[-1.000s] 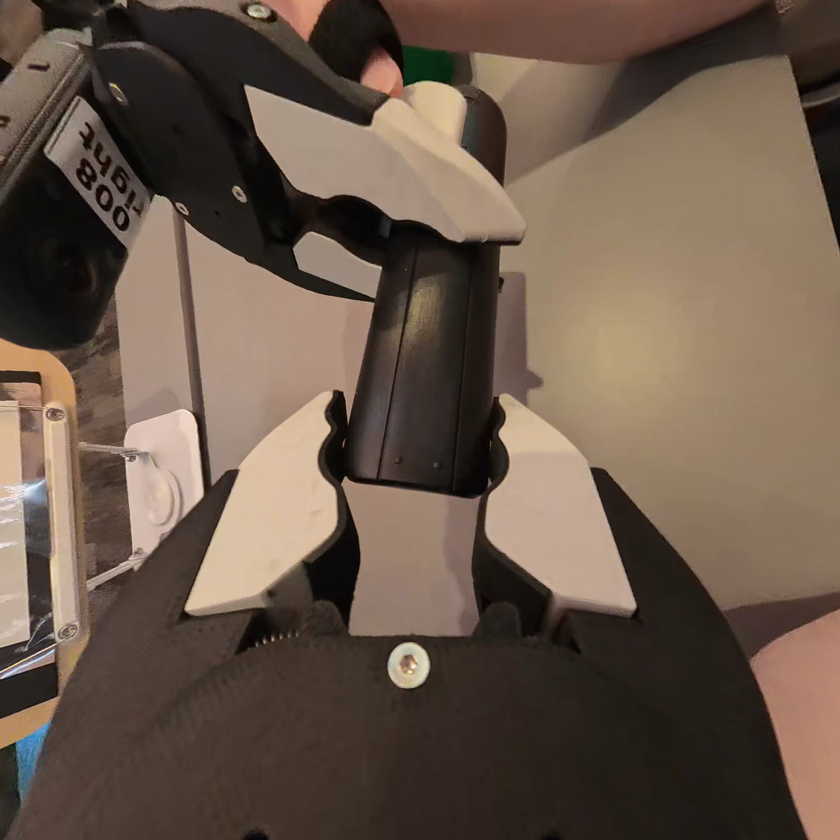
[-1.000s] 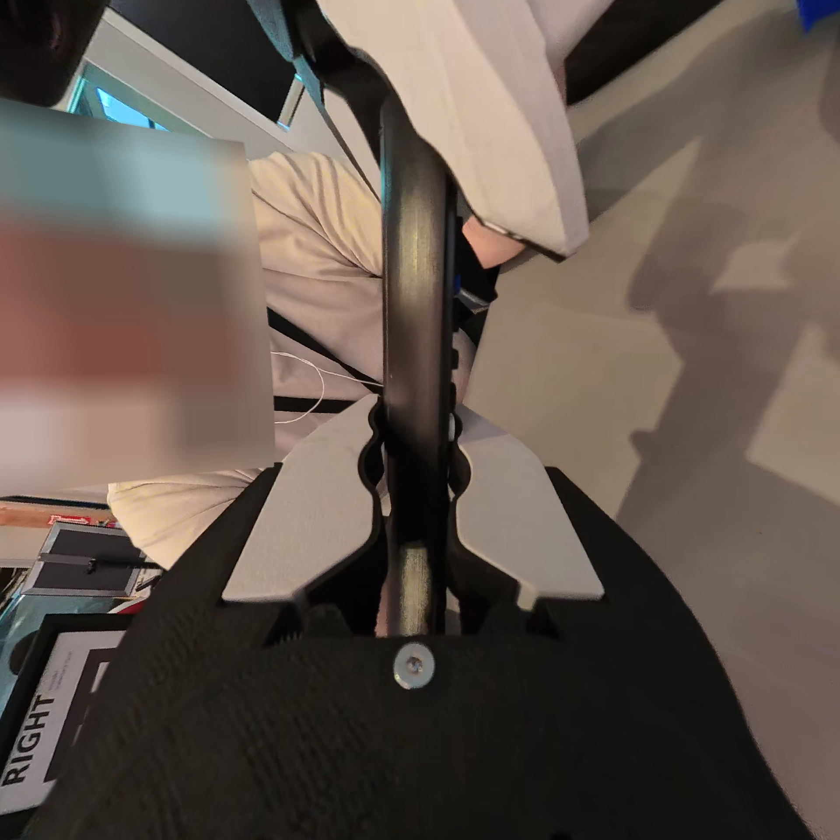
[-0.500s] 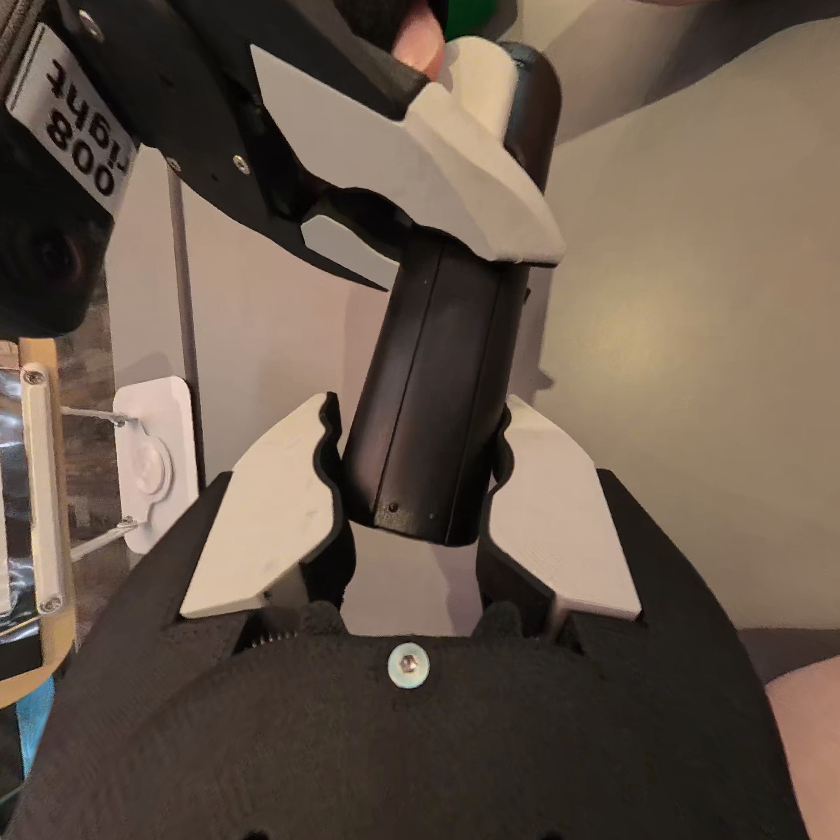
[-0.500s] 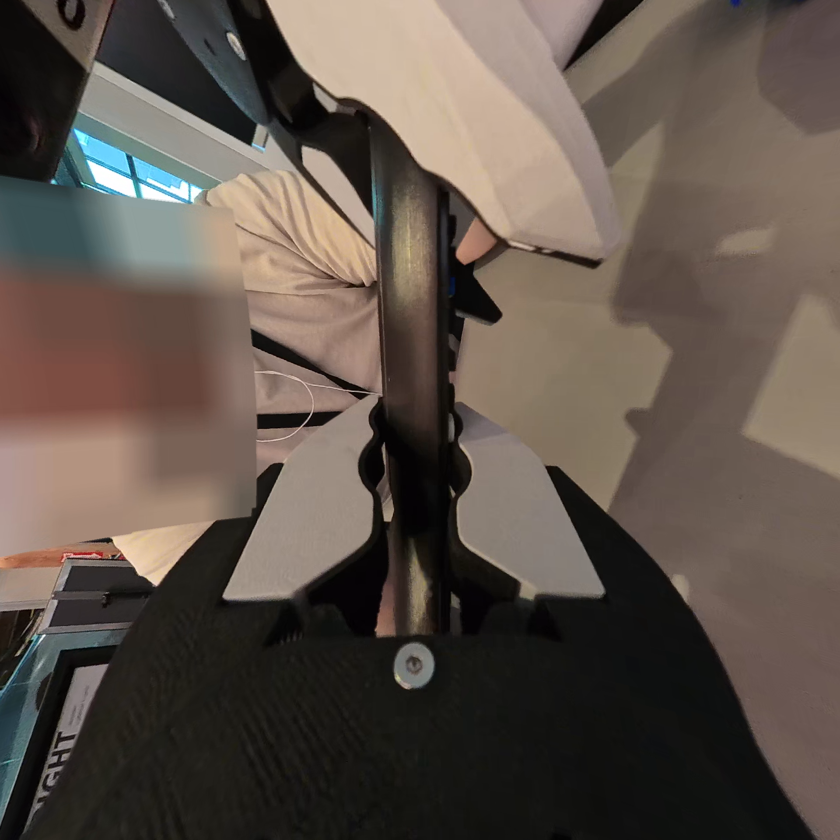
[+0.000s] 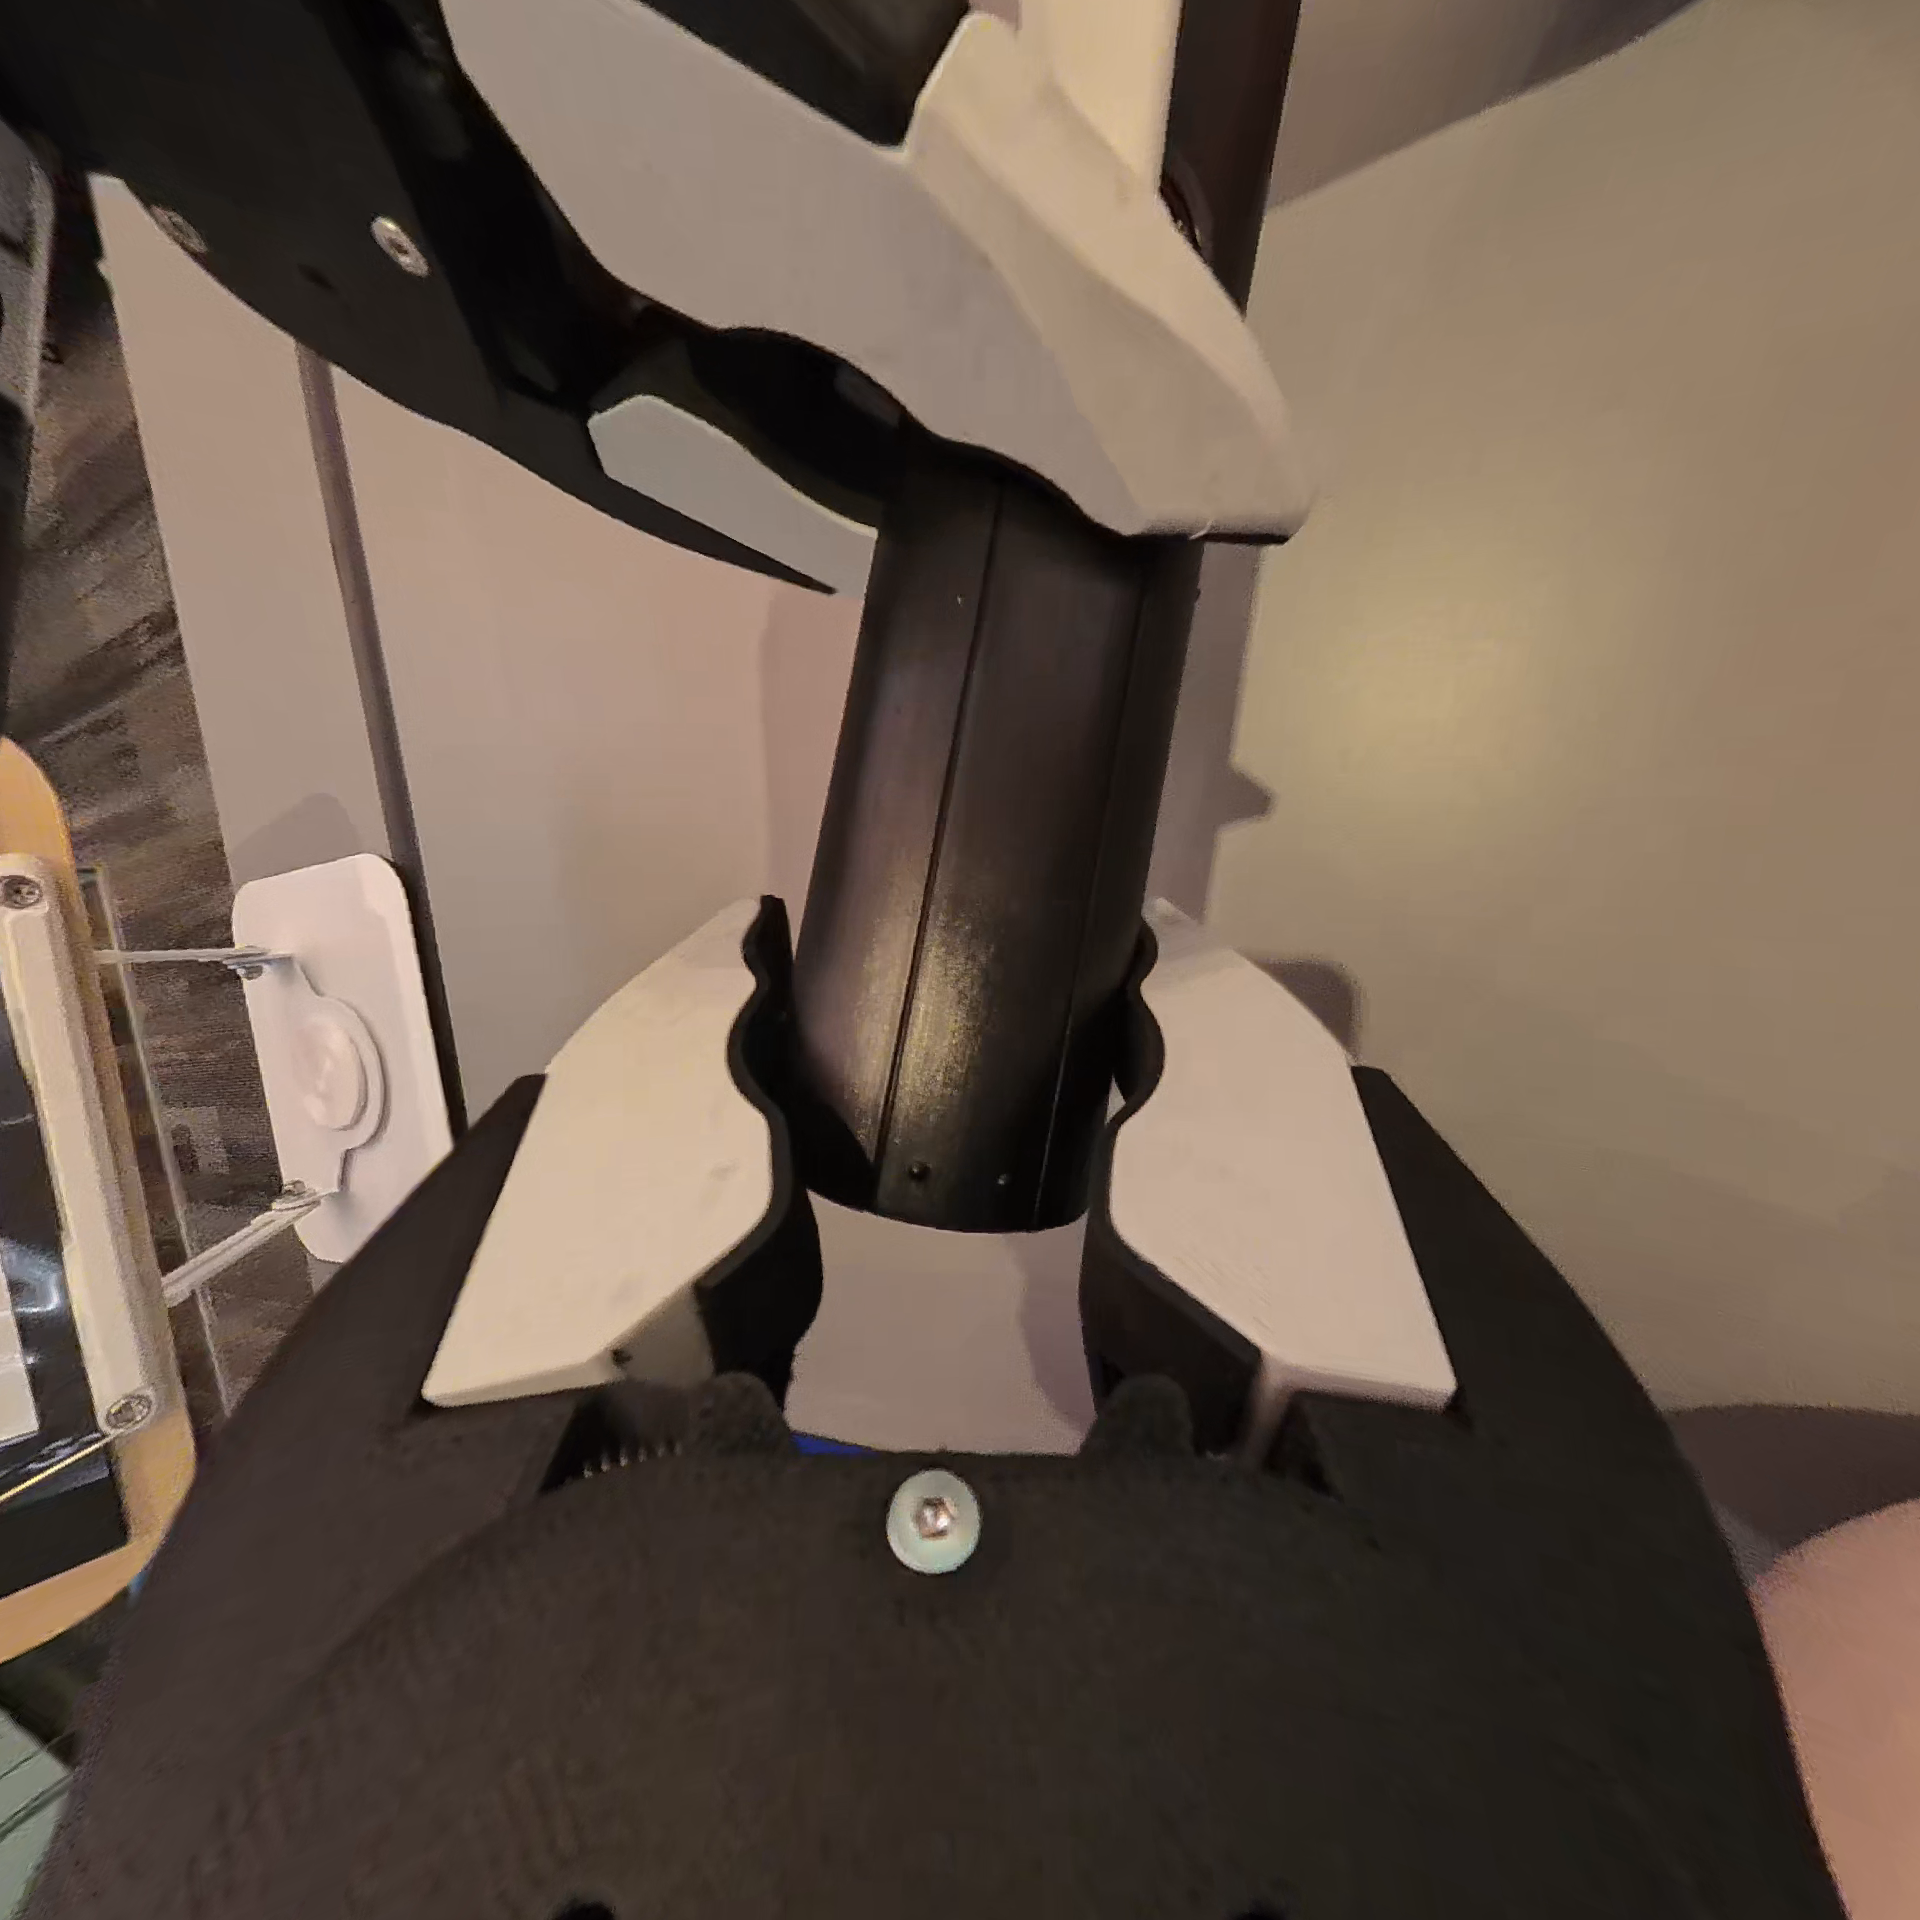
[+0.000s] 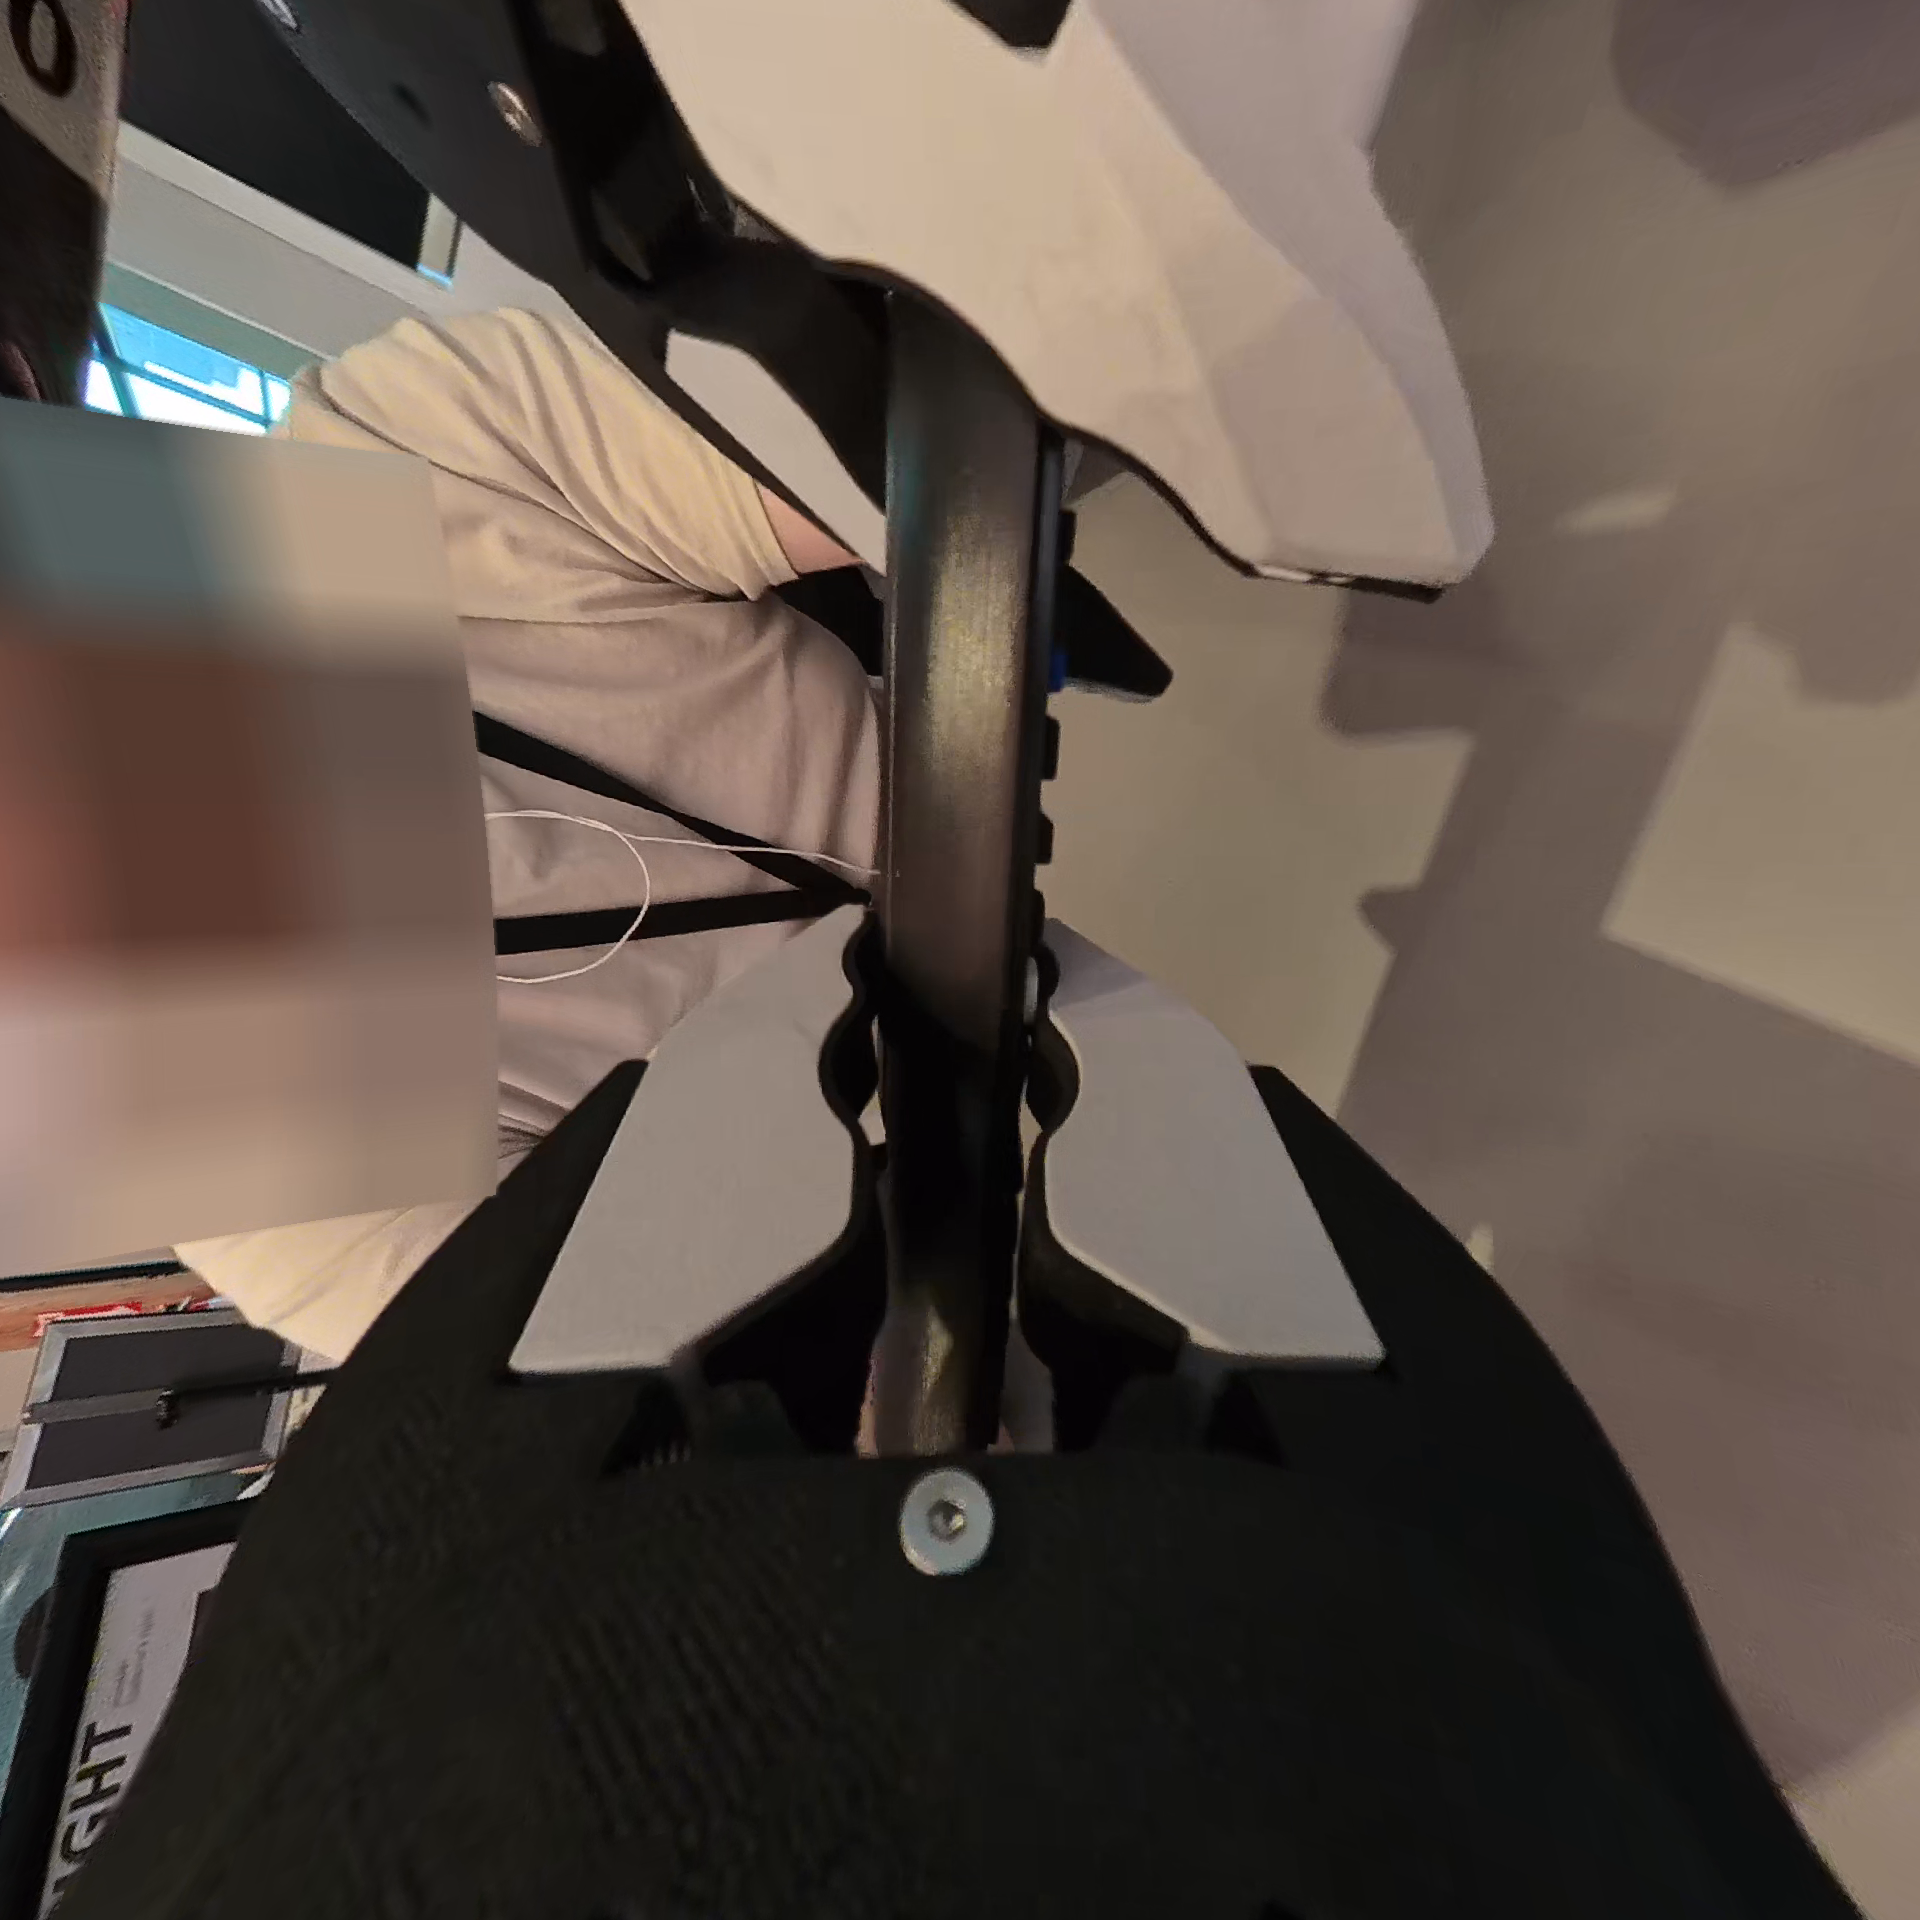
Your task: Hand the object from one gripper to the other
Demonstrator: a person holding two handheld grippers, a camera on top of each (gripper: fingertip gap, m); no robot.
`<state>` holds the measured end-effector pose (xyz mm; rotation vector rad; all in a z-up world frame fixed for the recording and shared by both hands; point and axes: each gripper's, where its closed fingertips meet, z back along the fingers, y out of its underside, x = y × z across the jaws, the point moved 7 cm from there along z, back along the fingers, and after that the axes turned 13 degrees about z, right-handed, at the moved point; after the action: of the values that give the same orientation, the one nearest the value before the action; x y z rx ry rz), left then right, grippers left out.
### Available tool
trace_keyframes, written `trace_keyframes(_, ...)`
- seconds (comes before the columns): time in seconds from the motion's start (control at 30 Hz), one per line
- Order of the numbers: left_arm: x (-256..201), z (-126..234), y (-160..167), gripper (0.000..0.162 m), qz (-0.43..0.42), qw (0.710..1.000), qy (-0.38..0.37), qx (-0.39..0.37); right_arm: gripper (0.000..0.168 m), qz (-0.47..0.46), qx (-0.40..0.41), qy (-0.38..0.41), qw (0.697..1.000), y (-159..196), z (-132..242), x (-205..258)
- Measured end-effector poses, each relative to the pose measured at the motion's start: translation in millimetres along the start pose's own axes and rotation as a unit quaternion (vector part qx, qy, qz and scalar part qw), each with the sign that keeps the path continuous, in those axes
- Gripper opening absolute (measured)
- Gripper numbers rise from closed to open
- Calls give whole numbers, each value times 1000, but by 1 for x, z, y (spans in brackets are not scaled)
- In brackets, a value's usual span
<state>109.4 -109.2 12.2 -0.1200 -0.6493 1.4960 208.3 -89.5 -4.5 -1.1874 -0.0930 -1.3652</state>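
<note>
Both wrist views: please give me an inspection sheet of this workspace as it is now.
Surface: pale flat surface, shadowed.
Job's things: black object, held between both claws.
Clutter: white clip plate at left; framed boards.
Claws: right claw shut on the object's thin sides; left claw flanks its other end, grip unclear.
Cables: thin white cord on the shirt.
Surroundings: person in pale shirt; window.

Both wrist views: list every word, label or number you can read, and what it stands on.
White card in a black frame, right wrist view's lower left: dark lettering, which I won't quote.
White sticker, same view's top left corner: cut off, unreadable.
Black object: no writing shows.
Left wrist view: none.
</note>
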Motion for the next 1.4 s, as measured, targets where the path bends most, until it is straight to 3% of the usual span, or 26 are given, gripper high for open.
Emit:
trace_keyframes(0.37,7,5,-10,60,41,997,53,-33,28,22,-43,-48,998,0,12,7)
trace_keyframes(0.6,5,18,-16,59,38,993,70,-82,49,46,-80,-44,995,-4,21,14)
trace_keyframes(0.9,11,33,-8,59,50,990,66,-113,58,108,-156,-34,981,-14,44,28)
trace_keyframes(1.03,29,50,12,59,96,982,53,-154,64,240,-251,73,935,-25,75,42)
trace_keyframes(1.17,40,73,28,57,123,967,47,-217,78,346,-354,247,833,-30,102,40)
trace_keyframes(1.23,42,80,35,56,131,964,38,-227,82,380,-364,310,792,-29,107,34)
trace_keyframes(1.33,44,85,39,55,135,960,36,-242,82,418,-330,351,770,-28,90,17)
trace_keyframes(1.4,47,85,42,54,143,958,34,-246,84,417,-269,364,789,-33,70,-2)
